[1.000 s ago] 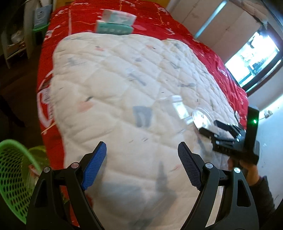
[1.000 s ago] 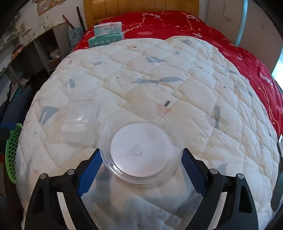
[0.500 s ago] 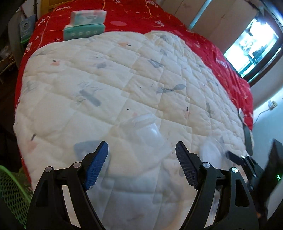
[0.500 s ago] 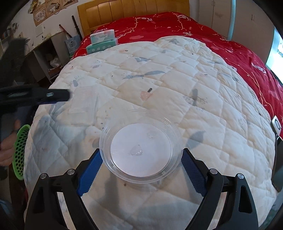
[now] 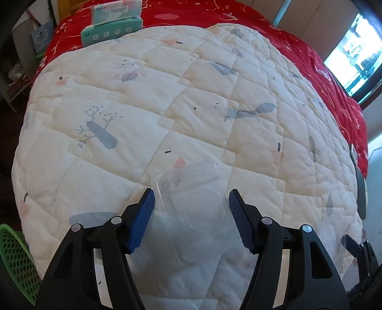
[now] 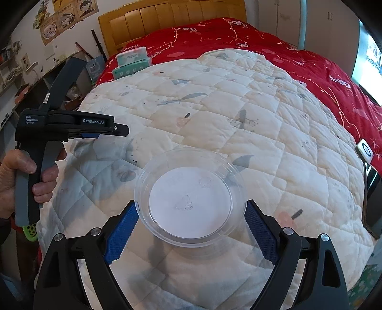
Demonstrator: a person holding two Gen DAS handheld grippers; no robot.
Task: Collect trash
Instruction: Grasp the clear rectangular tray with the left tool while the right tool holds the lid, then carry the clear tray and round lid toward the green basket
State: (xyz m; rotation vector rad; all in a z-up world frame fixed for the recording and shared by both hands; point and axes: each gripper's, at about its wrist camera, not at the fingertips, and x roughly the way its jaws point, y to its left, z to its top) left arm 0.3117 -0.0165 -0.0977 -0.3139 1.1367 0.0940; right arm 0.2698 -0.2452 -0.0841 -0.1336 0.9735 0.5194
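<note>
A clear plastic clamshell box (image 5: 191, 200) lies on the white quilt, between the blue pads of my left gripper (image 5: 191, 217). The pads sit at its two sides, narrowed but with small gaps showing. My right gripper (image 6: 191, 229) is shut on a round clear plastic lid (image 6: 189, 198) and holds it above the quilt. The left gripper also shows side-on in the right wrist view (image 6: 71, 126), held in a hand at the bed's left side.
A green mesh basket (image 5: 16, 260) stands at the bed's lower left corner. Two tissue packs (image 5: 112, 22) are stacked at the quilt's far edge on the red bedspread (image 5: 298, 45). A phone (image 6: 364, 152) lies at the bed's right edge.
My left gripper has swung from the basket side over the bed and come down around the clear box, its pads narrowing. My right gripper has lifted the round lid slightly.
</note>
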